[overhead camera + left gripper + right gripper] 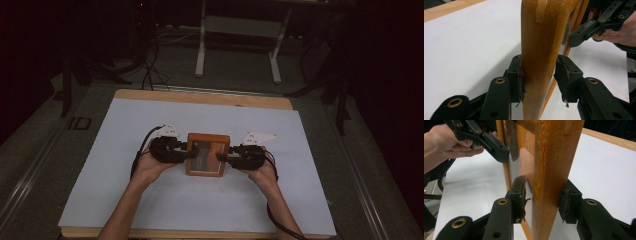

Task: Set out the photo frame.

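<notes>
With each gripper's jaws pinching one side rail, your glass-fronted orange-brown wooden picture frame [208,154] at centre frame could twist loose and drop onto the white-covered bench [150,200] if the left gripper [186,151] or right gripper [223,155] eases.

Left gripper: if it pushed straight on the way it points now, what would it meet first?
The wooden frame. Its side rail already stands between the left gripper fingers, so pushing on would seat the rail deeper. Beyond it, across the frame, sits the right gripper, though how far off is unclear.
</notes>
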Motion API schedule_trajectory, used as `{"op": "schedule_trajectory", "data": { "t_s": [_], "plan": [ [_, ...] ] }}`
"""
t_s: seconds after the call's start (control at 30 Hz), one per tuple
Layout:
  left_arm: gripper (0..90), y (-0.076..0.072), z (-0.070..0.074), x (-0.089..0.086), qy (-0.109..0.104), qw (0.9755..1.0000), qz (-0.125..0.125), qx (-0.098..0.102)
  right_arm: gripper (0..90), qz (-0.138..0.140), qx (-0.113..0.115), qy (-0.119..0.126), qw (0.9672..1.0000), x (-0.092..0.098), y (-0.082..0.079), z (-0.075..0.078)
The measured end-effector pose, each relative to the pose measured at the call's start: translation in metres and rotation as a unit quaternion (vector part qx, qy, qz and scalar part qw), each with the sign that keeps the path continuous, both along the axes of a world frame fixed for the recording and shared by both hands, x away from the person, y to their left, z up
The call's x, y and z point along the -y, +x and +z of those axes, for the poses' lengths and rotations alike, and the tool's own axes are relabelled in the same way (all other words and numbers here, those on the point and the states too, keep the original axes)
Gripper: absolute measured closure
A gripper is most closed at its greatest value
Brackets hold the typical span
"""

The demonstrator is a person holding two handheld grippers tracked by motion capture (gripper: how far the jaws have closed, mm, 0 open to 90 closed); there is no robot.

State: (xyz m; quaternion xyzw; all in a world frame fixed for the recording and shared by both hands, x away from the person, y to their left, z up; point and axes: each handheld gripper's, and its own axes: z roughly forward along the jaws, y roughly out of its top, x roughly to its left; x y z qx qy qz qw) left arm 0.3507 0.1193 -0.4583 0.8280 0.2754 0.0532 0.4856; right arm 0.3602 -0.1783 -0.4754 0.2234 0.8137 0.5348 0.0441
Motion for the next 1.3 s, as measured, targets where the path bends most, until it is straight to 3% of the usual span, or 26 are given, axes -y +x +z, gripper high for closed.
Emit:
{"op": "schedule_trajectory", "data": {
  "t_s": [0.6, 1.13, 1.3],
  "plan": [
    [60.2, 0.003, -0.006, 0.003, 0.006, 0.9999, 0.002, -0.008, 60.7, -0.002, -0.004, -0.003, 1.0000, 0.001, 0.004, -0.005],
    [59.1, 0.014, -0.010, 0.000, -0.005, 0.9996, 0.004, -0.028, 61.0, -0.009, -0.010, -0.001, 0.9999, 0.000, 0.009, -0.007],
    [58.0, 0.019, -0.008, 0.004, 0.010, 0.9994, 0.008, -0.031, 60.6, -0.012, -0.013, -0.010, 0.9998, -0.001, 0.012, -0.007]
  ]
}}
